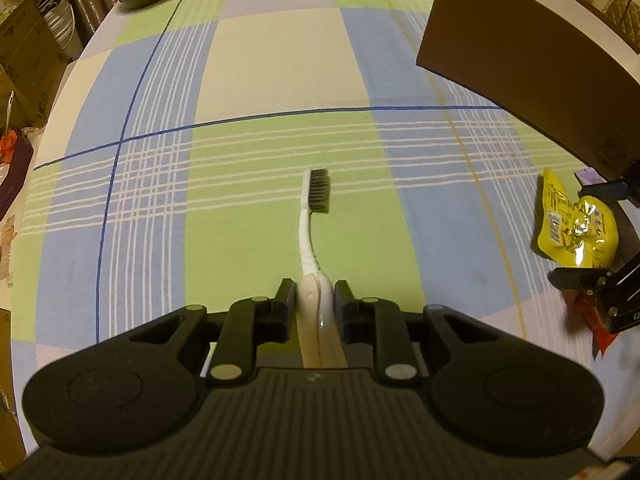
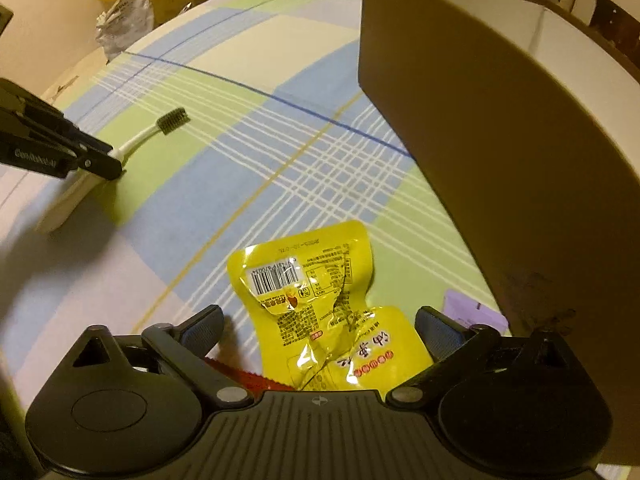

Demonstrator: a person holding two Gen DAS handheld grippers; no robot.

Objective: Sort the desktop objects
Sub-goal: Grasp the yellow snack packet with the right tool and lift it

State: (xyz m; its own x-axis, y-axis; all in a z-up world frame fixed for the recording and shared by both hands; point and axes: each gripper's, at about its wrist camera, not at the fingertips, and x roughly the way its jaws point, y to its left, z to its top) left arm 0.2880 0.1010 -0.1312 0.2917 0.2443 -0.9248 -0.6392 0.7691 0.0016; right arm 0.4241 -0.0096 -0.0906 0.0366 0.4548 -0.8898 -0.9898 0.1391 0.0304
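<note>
A: Gripping the toothbrush (image 1: 310, 240) by its handle, the left gripper (image 1: 313, 300) had its jaws narrow, bristles out over the checked cloth (image 1: 280, 60).
B: And the right gripper (image 2: 320, 330) stood wide, straddling the yellow packet (image 2: 320, 304) beside the brown box (image 2: 480, 120), not pinching.

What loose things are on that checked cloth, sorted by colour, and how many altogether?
White: 1, toothbrush
Yellow: 1, snack packet
Red: 1, packet, mostly hidden
Purple: 1, flat piece, kind unclear
Brown: 1, cardboard box
Total: 5
</note>
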